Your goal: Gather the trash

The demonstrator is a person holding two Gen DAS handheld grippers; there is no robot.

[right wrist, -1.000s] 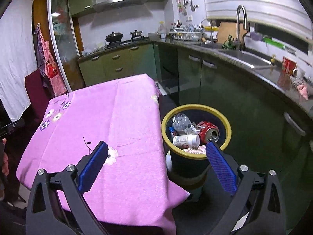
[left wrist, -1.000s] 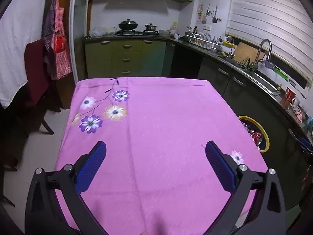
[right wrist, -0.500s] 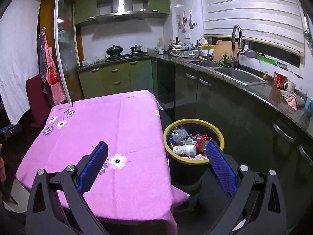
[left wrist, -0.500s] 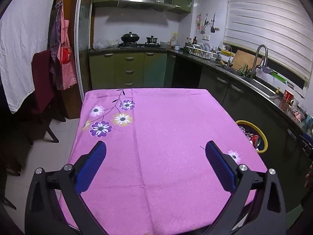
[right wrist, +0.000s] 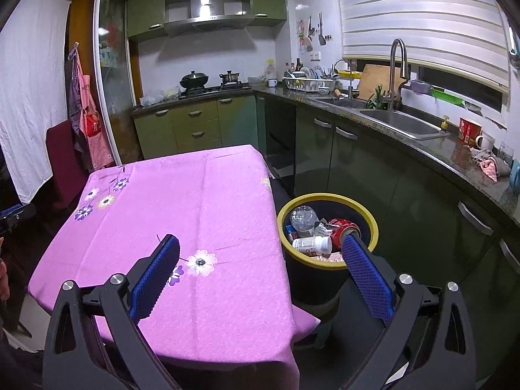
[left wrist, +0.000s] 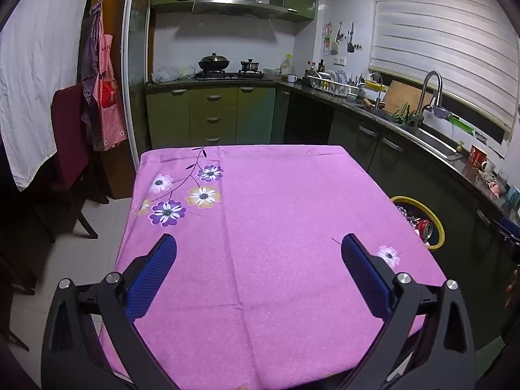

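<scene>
While we hold the left gripper [left wrist: 259,250] above the near part of the pink flowered tablecloth [left wrist: 276,221], its blue-padded fingers [left wrist: 151,274] stand wide apart with nothing between them. Our right gripper [right wrist: 260,250] is just as widely spread and also empty, hanging over the table's right corner, with one finger over the cloth and the other over the near rim of the trash bin [right wrist: 370,224].

That bin, black with a yellow rim, stands on the floor just beside the table's right edge, in front of the dark green cabinets [right wrist: 364,162]. Inside it we see a clear plastic bottle [right wrist: 304,216], a white bottle [right wrist: 312,243] lying on its side, a red can [right wrist: 343,229] and some crumpled paper; the print on the white bottle's label is too small for us to read, and we cannot make out a brand on the can. From the left wrist view only a slice of the bin [left wrist: 437,227] shows past the table's edge.

On the counter beside the sink [right wrist: 399,123] stands a red tub [right wrist: 468,130] with white markings we cannot read. A red-checked apron [right wrist: 91,123] hangs at the left, its pocket lettering blurred.
</scene>
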